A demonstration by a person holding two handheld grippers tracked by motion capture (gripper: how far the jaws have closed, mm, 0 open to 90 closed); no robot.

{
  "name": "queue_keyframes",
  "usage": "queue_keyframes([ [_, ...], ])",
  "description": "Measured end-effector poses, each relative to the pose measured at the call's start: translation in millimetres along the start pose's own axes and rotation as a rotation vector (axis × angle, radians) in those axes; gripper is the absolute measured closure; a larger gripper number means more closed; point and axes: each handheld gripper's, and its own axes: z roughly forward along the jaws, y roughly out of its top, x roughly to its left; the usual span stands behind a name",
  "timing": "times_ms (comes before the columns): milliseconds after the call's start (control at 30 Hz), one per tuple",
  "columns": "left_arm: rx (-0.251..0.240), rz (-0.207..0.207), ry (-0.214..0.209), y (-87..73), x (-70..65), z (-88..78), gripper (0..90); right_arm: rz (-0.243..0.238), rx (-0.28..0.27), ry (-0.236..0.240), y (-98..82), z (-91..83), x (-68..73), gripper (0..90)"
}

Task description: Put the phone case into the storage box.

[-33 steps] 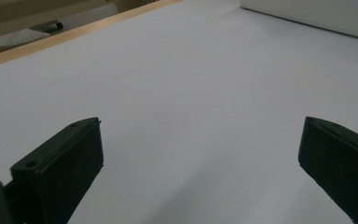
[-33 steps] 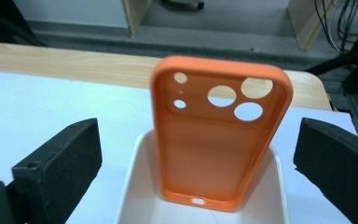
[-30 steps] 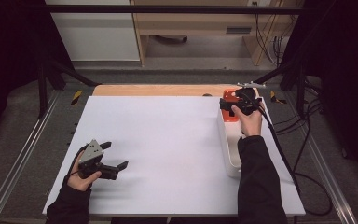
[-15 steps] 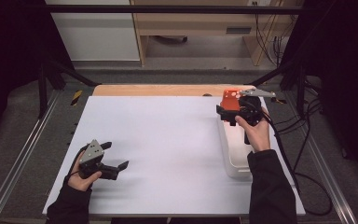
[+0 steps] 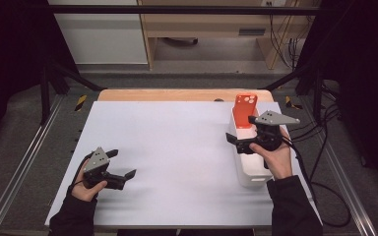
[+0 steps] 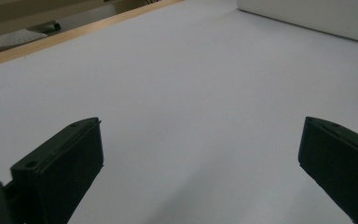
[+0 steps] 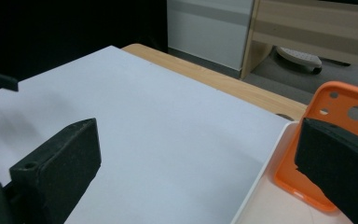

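An orange phone case leans upright at the far end of a long white tray on the right side of the white sheet. My right gripper hovers over the tray just on the near side of the case and is open. Its jaws have just been opening, with nothing between them. In the right gripper view the case stands partly behind the right jaw, inside the tray. My left gripper rests open at the near left, with bare sheet between its jaws.
The white sheet covers a wooden table whose far edge shows. Metal rails run along both sides. Cables trail off to the right of the tray. A yellow-and-black item lies off the table's far left corner.
My right gripper has drawn back toward the person along the tray, away from the orange case, which stays leaning at the far end. The left gripper has not moved.
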Motion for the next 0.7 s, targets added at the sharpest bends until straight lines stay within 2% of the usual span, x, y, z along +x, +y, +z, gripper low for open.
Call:
queue_keyframes([
  [67,0.0,0.001,-0.002,0.1,-0.3,0.0,0.0,-0.01,0.004,0.009,-2.7,-1.5,1.9,1.1],
  [300,-0.011,-0.001,-0.012,0.9,-1.0,-1.0,0.0,-0.035,-0.037,0.062,-26.7,-17.1,12.5,1.6],
  [433,-0.018,-0.003,-0.018,1.2,-1.5,-1.2,0.0,-0.048,-0.046,0.047,-42.7,-25.8,12.6,2.3],
  [700,-0.029,-0.014,-0.023,2.0,-1.3,-2.7,0.0,-0.068,-0.058,0.067,-70.0,-39.3,6.6,2.4],
])
